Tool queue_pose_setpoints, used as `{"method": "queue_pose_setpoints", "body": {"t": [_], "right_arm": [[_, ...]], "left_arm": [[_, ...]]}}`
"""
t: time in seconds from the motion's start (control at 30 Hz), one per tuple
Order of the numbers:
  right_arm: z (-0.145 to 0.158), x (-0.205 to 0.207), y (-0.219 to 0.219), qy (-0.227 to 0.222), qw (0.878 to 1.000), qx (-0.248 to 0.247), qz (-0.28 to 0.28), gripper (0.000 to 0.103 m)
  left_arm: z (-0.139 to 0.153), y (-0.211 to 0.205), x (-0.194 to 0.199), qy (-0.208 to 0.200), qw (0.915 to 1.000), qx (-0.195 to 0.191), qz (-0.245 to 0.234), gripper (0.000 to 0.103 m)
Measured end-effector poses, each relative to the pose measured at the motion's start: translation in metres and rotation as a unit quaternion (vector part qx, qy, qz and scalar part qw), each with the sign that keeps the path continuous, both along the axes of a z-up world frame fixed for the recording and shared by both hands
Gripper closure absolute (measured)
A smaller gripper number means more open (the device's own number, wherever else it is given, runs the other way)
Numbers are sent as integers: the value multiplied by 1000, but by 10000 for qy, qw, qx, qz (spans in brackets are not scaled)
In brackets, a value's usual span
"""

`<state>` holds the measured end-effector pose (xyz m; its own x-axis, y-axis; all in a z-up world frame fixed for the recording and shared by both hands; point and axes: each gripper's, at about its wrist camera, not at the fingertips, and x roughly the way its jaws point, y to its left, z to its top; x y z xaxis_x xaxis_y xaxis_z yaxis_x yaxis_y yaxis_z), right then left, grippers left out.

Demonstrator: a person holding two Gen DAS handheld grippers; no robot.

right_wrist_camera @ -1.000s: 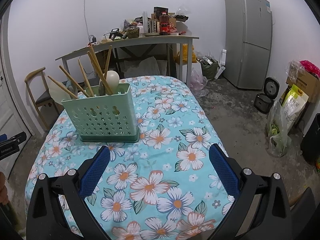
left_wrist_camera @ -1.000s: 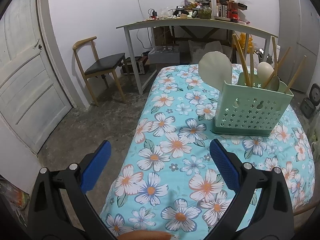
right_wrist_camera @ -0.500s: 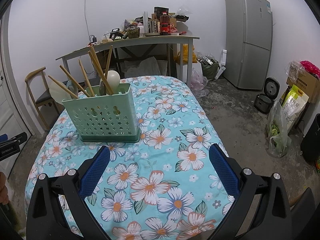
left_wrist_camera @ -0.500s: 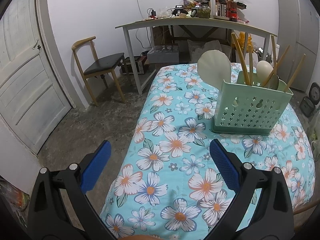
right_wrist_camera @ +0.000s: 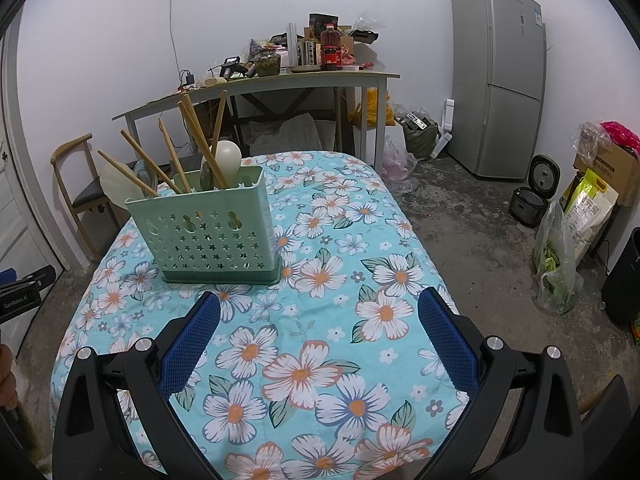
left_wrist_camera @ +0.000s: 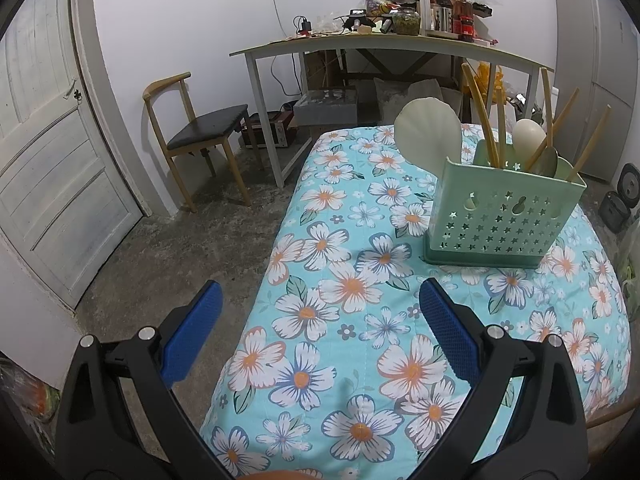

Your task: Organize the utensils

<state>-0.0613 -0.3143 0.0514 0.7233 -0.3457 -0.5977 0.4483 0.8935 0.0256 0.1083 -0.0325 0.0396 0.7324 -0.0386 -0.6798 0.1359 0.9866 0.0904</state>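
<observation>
A mint-green utensil holder with star-shaped holes stands upright on the floral tablecloth. It holds several wooden chopsticks, a cream scallop-shaped scoop and spoons. My left gripper hovers open over the table's near left edge, well short of the holder. My right gripper is open over the cloth, just in front of and right of the holder. Nothing sits between either pair of blue pads.
A wooden chair and a white door are to the left. A cluttered work table stands behind. A grey fridge, rice cookers and bags are on the right floor.
Almost nothing has moved. The left view has shifted very slightly, so the holder sits a touch lower in it; both grippers stay open and empty.
</observation>
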Motion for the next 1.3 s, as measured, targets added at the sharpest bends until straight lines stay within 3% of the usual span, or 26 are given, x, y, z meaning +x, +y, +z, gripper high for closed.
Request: {"method": "queue_pose_setpoints", "body": {"t": [1.3], "right_arm": [[2, 2, 5, 3, 10000, -9, 54, 7]], "left_arm": [[0, -4, -2, 28, 9998, 55, -196, 8]]}}
